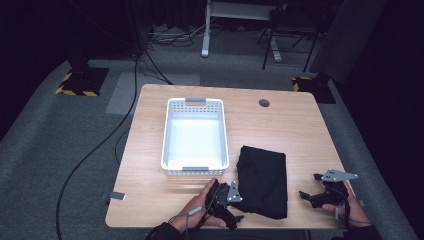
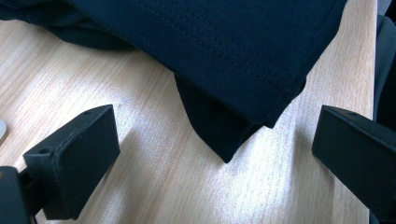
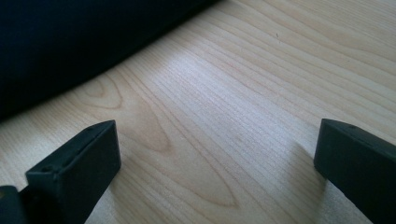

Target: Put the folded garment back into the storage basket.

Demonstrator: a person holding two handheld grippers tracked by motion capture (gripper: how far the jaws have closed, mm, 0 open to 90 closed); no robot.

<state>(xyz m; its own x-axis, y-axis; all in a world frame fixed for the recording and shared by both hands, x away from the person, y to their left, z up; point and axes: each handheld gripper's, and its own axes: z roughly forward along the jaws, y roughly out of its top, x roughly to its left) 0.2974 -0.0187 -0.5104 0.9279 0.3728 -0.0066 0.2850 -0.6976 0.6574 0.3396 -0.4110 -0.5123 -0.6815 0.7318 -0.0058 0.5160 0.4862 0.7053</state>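
White plastic basket [image 1: 195, 131] stands empty toward the left of the bench [image 1: 290, 122], its short near wall not far from the near edge. Just right of it the left hand-held gripper [image 1: 239, 192] sits low at the near edge with its jaws spread, touching or almost touching the left side of the folded black cloth [image 1: 263, 180]; in the left gripper view a folded corner of the cloth [image 2: 224, 51] points down between the jaws, not yet pinched. Near the near right corner, the right hand-held gripper [image 1: 309, 196] also has its jaws spread, over bare wood, a little apart from the cloth. Folding looks finished; gripping, lifting and placing the cloth in the basket seem still to come.
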